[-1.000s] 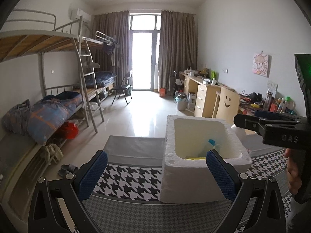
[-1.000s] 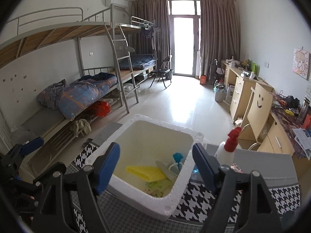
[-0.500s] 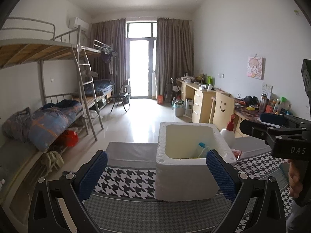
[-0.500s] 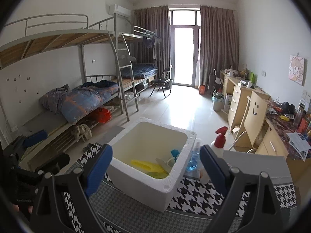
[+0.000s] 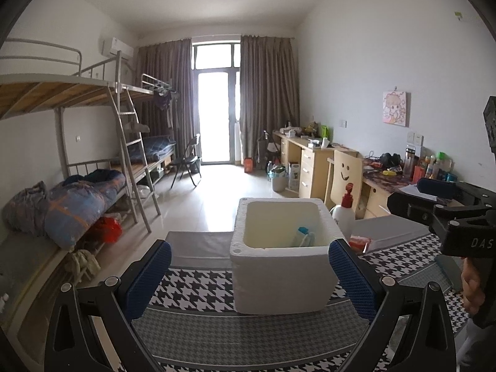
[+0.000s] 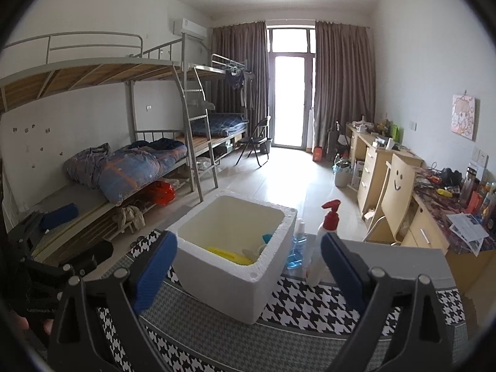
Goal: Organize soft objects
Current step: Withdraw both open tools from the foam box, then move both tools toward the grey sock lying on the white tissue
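Observation:
A white foam box (image 5: 282, 266) (image 6: 235, 266) stands on a houndstooth-patterned table (image 5: 198, 291) (image 6: 313, 303). Inside it lie a yellow soft item (image 6: 229, 254) and a blue-capped item (image 5: 303, 232) (image 6: 268, 237). My left gripper (image 5: 249, 279) is open and empty, held back from the box. My right gripper (image 6: 248, 269) is open and empty, in front of the box. The right gripper's body also shows at the right of the left wrist view (image 5: 443, 217). The left gripper shows at the far left of the right wrist view (image 6: 59, 214).
A white spray bottle with a red pump (image 6: 322, 245) (image 5: 344, 210) and a blue-liquid bottle (image 6: 296, 248) stand right of the box. A red packet (image 5: 359, 243) lies beside it. Bunk beds (image 6: 124, 167) line the left wall, desks and a smiley-face chair (image 6: 396, 192) the right.
Both grippers have pulled back and up from the foam box, which now looks smaller and farther. The spray bottle has come into the left wrist view. Both stay open.

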Demonstrator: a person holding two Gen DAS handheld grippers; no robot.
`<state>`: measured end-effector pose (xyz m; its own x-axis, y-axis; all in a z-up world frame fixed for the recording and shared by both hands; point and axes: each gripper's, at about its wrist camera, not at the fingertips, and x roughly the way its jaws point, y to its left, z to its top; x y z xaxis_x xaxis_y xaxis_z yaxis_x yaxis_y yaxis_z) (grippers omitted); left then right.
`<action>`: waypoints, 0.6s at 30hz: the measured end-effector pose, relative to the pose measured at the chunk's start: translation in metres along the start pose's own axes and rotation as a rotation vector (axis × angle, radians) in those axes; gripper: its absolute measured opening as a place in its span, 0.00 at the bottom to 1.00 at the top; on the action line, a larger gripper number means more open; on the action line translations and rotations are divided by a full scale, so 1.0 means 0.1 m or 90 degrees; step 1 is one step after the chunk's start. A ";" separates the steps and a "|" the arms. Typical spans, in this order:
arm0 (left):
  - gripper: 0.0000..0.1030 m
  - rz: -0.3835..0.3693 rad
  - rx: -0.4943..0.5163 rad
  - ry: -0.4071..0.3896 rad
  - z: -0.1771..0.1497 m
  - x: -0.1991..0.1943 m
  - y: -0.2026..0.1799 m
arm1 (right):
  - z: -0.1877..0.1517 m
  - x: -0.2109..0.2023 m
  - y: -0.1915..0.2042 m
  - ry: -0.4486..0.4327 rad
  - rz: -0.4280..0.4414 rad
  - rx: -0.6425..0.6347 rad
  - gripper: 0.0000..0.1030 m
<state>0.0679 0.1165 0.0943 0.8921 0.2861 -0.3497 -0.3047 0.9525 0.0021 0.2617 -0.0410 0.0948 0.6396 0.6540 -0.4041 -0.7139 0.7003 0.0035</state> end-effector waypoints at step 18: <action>0.99 -0.023 0.007 -0.010 -0.11 -0.16 -0.12 | -0.24 -0.33 -0.02 -0.025 -0.021 0.003 0.93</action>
<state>0.0534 0.0997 0.0899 0.9073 0.2536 -0.3355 -0.2693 0.9631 -0.0003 0.2355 -0.0711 0.0864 0.6732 0.6418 -0.3672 -0.6914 0.7225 -0.0048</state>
